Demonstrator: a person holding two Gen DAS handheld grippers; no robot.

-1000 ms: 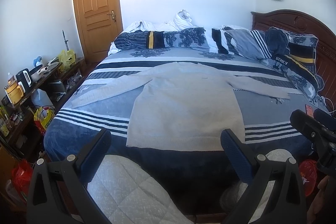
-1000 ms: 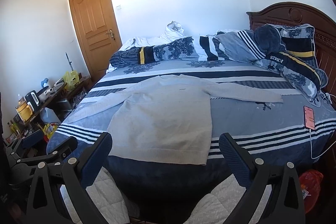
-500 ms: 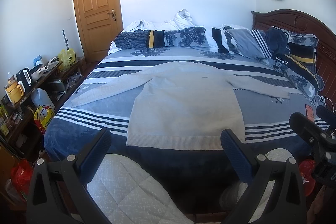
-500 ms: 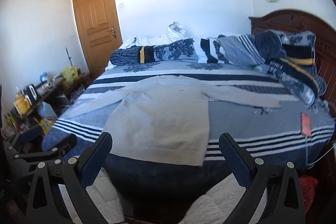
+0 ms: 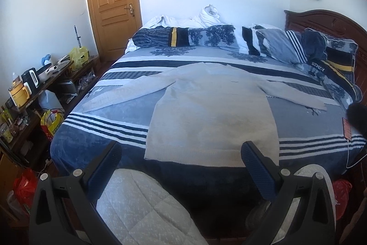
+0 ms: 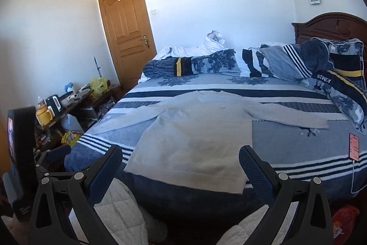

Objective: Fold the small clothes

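A light grey long-sleeved sweater [image 5: 213, 107] [image 6: 195, 137] lies flat on the striped blue bed [image 5: 103, 130] [image 6: 298, 148], sleeves spread left and right, hem toward me. My left gripper [image 5: 181, 153] hangs open in front of the bed's near edge, short of the hem, with nothing between its fingers. My right gripper [image 6: 181, 156] is open too, empty, near the hem and a little higher. A dark tip of the right gripper shows at the right edge of the left wrist view. The left gripper's body appears low left in the right wrist view.
Rolled bedding and pillows [image 5: 229, 38] line the far side and the headboard [image 6: 330, 24] on the right. An orange phone [image 6: 354, 146] on a cable lies at the bed's right. A cluttered side table [image 5: 34, 84] stands left, a wooden door [image 5: 112, 4] behind. White quilted trousers [image 5: 142, 206] sit below.
The right gripper has risen and tilted up, showing more ceiling. In the left wrist view it slid toward the right edge. The left gripper and sweater have stayed put.
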